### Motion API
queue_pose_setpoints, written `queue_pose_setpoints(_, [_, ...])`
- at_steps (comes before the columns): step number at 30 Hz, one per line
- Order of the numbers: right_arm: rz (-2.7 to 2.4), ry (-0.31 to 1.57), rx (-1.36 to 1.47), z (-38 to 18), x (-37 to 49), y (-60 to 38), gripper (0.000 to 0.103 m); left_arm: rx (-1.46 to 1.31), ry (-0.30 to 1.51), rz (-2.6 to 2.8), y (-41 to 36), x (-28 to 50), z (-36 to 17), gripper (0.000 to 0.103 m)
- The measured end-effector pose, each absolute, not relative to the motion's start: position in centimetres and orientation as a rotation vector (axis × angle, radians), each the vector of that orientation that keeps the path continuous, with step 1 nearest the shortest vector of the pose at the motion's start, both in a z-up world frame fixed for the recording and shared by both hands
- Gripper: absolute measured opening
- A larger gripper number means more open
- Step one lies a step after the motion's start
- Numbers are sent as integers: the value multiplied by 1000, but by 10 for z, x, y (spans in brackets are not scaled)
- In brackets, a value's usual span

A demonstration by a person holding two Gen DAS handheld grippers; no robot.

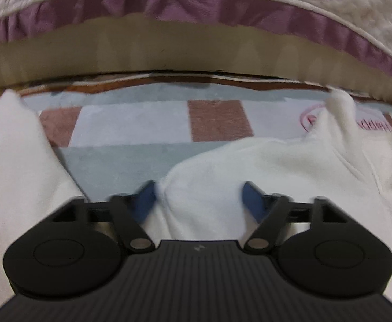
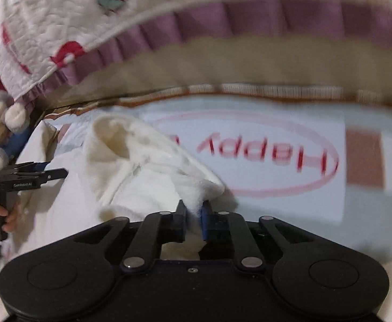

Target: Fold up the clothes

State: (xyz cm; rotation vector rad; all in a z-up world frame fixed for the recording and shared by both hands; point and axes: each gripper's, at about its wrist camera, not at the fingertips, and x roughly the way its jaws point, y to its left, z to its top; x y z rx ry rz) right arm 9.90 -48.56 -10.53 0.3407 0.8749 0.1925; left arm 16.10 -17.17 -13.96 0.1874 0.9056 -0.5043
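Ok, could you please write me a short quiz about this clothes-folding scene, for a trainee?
1. True or false: the right hand-held gripper is shut on the white garment.
2. Which word is printed on the mat under the garment? A) Happy B) Welcome C) Home
3. Fill in: the frill along the edge of the quilt is ___ in colour.
Key: 1 true; 2 A; 3 purple.

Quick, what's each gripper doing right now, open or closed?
Left gripper: open, white garment between its jaws, not gripped.
Right gripper: shut on the white garment.
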Motion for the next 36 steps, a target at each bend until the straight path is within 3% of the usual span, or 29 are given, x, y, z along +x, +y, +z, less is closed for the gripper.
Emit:
queue_pose_setpoints(8, [105,604,-15,-12,144,-462,8,247,686,-382,-192,159,-67,9])
queue_pose_setpoints(12, [78,652,-117,-35,174,-452,14,260,803,-285,-200,181,-98,10])
queue_pose_setpoints(15, [28,723,7,-62,173,-469,26,197,844,-245,-192,180,-115,21])
queue_pose_setpoints(16, [5,719,82,-66,164,-481,39,175,856,-233,-189,180,-120,21])
queue_pose_setpoints(18, [-37,710,216,-69,138,-506,46,132,880,-207,-183,179,-130,24])
queue_pose_setpoints(21, [-99,707,324,-68,78,-553,47,164,867,-228,-188,166,-119,27])
queue_pose_setpoints(26, [-322,746,395,-65,-28,-639,51,188,836,-398,-238,141,-90,40])
queue_pose_setpoints(36, [-651,700,770,-104,-182,-776,60,110,832,-643,-400,120,-75,41])
